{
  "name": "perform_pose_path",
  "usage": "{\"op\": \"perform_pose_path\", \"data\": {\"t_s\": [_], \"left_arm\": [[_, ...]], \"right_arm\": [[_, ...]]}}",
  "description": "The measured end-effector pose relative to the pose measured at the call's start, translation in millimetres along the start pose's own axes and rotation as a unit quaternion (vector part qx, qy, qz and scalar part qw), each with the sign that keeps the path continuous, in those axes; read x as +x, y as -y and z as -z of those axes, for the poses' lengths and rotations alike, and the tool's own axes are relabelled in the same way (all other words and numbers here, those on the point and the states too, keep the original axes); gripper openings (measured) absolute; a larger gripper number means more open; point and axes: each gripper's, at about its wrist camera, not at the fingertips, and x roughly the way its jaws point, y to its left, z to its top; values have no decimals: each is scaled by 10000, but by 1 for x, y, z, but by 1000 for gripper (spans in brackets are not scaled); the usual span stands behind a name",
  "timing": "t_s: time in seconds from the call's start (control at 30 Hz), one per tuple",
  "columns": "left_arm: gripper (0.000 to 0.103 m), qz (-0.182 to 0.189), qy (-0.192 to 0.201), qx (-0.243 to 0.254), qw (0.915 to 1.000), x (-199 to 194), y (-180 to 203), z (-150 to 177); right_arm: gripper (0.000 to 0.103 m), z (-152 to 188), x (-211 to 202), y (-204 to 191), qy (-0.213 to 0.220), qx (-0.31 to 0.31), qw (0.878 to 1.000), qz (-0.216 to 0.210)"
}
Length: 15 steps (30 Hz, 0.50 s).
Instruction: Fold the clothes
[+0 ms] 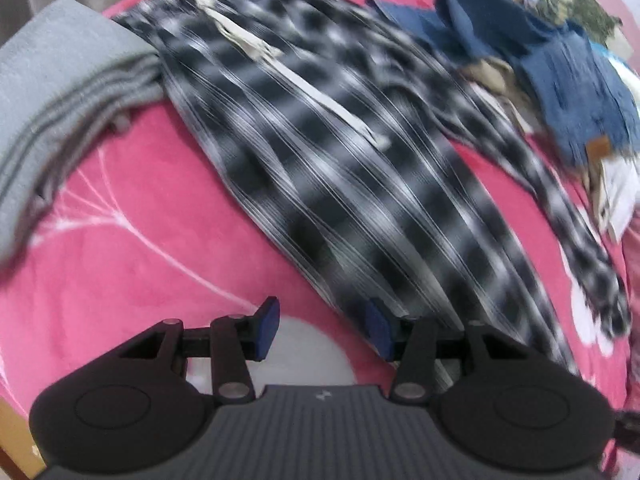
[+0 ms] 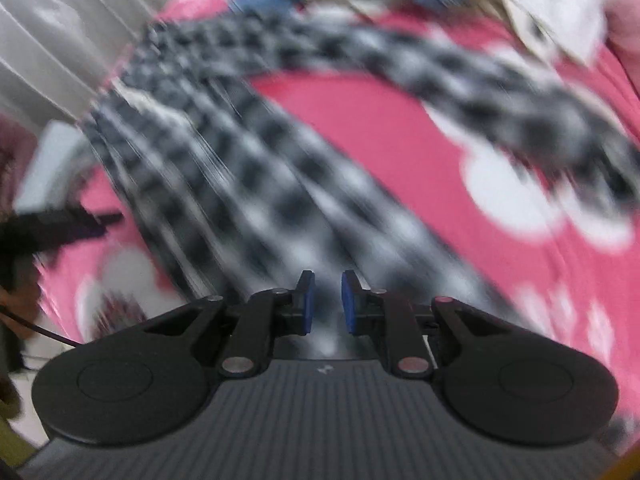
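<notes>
A home bedroom: pink floral bedspread (image 1: 132, 216), scattered clothes (image 1: 560, 80), pale curtains (image 2: 52, 40).

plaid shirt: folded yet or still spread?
Spread, not folded. The plaid shirt lies long across the pink bedcover, one sleeve stretched out to the side. Both views are blurred.

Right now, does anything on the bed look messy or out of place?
The plaid shirt lies askew across the pink bedspread, one sleeve trailing sideways. Blue clothes sit heaped, unfolded, at the far edge.
</notes>
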Motion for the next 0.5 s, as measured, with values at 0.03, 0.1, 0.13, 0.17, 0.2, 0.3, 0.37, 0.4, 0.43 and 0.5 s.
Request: {"op": "perform_pose_path", "data": {"t_s": [0.03,0.1,0.13,0.17,0.2,0.3,0.37,0.4,0.43,0.5], "left_arm": [[49,9,-45,32,10000,1,4,3],[49,22,-152,147,9998,5,11,5],[49,10,-206,204,9996,7,14,6],[49,-36,-261,187,9995,8,14,8],[49,-85,-316,162,9993,9,13,10],[49,-233,-476,29,9986,12,9,16],[49,-403,-542,-115,9977,14,1,18],[49,-507,-550,-113,9971,16,-1,19],[49,-628,-566,-66,9964,19,-3,20],[49,-731,-598,67,9955,25,-4,22]], "right_arm": [[15,12,-2,9,-65,50,9999,93],[15,29,-6,22,-116,61,9996,266],[15,36,-8,29,-138,64,9993,352],[15,44,-10,35,-161,67,9989,438],[15,52,-12,42,-183,69,9984,524],[15,75,-17,59,-243,75,9967,777],[15,88,-20,67,-273,76,9952,935],[15,93,-21,71,-312,40,9938,1067],[15,98,-22,75,-356,-1,9921,1207],[18,111,-22,81,-464,-234,9869,1524]]}}
